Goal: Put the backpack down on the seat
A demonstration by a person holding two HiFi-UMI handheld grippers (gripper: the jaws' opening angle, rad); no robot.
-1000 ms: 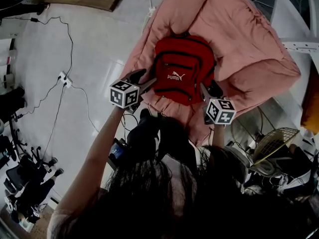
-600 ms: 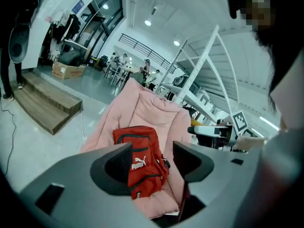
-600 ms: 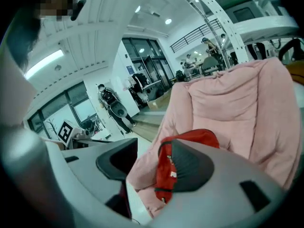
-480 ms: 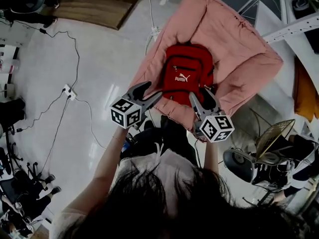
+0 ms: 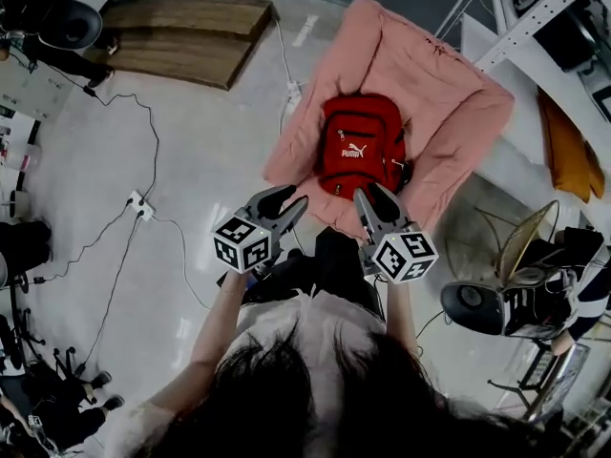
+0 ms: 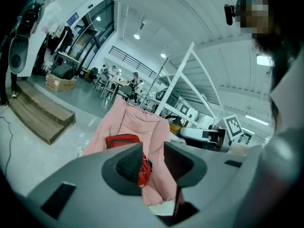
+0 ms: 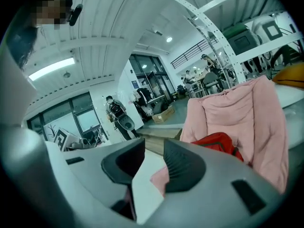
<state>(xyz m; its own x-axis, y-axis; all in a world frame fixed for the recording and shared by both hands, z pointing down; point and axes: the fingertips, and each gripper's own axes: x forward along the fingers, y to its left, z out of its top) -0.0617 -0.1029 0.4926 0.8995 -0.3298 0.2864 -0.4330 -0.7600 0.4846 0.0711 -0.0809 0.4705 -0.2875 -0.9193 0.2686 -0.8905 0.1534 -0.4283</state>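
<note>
L gripper, R gripper backed off backpack (jaws closing, empty).

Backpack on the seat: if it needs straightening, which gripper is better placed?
Right, probably. The right gripper points at the backpack's lower edge; the left gripper sits off its corner, over the seat edge. Both jaws have just been closing, nothing between them.

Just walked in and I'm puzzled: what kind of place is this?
Probably a big indoor lab or workshop hall: tall white metal racking, cables and a power strip loose on the shiny floor, and people at tables in the background.
</note>
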